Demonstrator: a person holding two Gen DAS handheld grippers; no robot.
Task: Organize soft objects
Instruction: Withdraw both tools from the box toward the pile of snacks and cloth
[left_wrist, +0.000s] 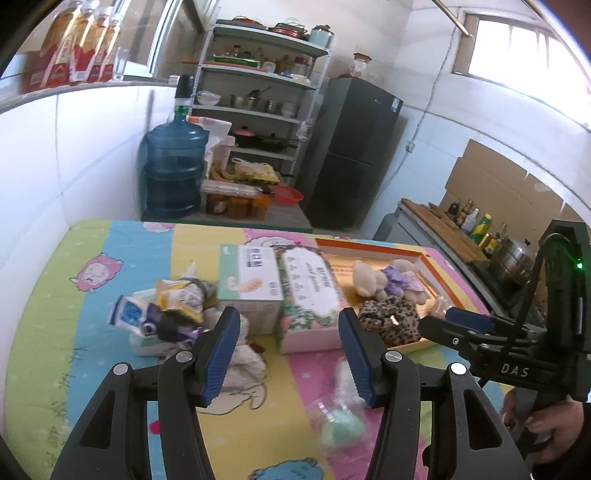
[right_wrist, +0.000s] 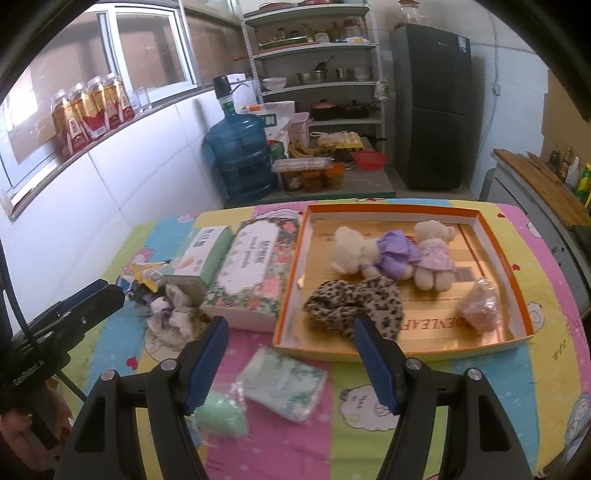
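An orange-rimmed tray (right_wrist: 391, 208) lies on the cartoon-print tablecloth. It holds two cream teddy bears in purple dresses (right_wrist: 354, 247) (right_wrist: 434, 254), a leopard-print scrunchie (right_wrist: 354, 306) and a pinkish wrapped packet (right_wrist: 480, 306). In front of the tray lie a white-green soft packet (right_wrist: 284, 380) and a mint-green soft thing (right_wrist: 221, 413). My right gripper (right_wrist: 291, 325) hovers open above these, with nothing between its pads. My left gripper (left_wrist: 288, 317) is open too, over the cloth in front of the boxes. A crumpled rag pile (right_wrist: 173, 317) sits at the left.
A floral tissue box (right_wrist: 251, 269) and a green-white box (right_wrist: 203, 254) stand left of the tray, with small wrapped items (left_wrist: 166, 306) beside them. Beyond the table are a water jug (left_wrist: 173, 166), shelves (left_wrist: 258, 92) and a fridge (left_wrist: 351, 155). A counter with a pot (left_wrist: 513, 258) runs along the right.
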